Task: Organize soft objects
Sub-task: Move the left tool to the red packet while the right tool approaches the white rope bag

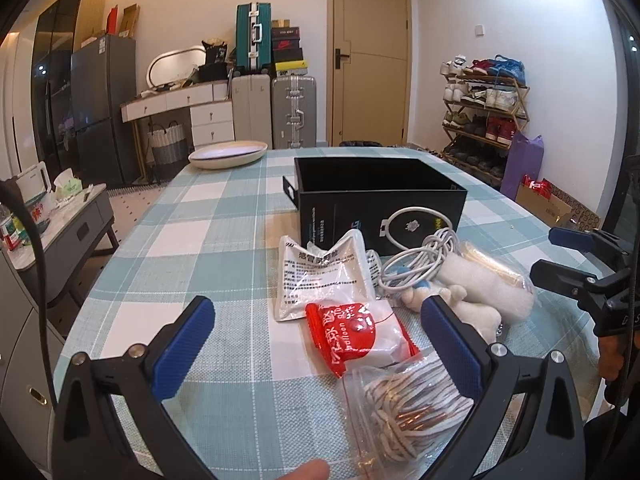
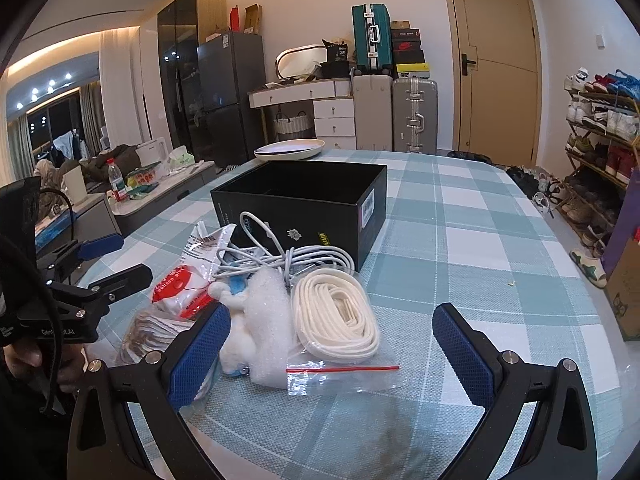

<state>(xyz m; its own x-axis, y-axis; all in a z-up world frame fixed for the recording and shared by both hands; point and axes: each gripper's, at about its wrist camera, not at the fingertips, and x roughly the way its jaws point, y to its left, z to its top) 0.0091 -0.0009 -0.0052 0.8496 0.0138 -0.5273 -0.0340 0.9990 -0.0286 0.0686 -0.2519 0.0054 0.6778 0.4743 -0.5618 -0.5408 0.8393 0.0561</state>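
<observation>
An open black box (image 1: 380,196) (image 2: 304,200) stands on the checked tablecloth. In front of it lies a pile: a white printed pouch (image 1: 320,276), a red balloon packet (image 1: 348,332) (image 2: 182,290), a clear bag of striped laces (image 1: 404,404), a white cable (image 1: 420,256) (image 2: 280,256), a white plush toy (image 1: 464,304) (image 2: 240,332), white foam (image 2: 266,320) and a zip bag of cream cord (image 2: 336,320). My left gripper (image 1: 316,344) is open above the balloon packet and laces. My right gripper (image 2: 332,354) is open around the cord bag's near end.
A cream plate (image 1: 228,154) (image 2: 290,149) sits at the table's far left edge. Beyond the table are suitcases (image 1: 288,112), a door, a shoe rack (image 1: 484,112) on the right and a grey side table (image 1: 68,224) on the left.
</observation>
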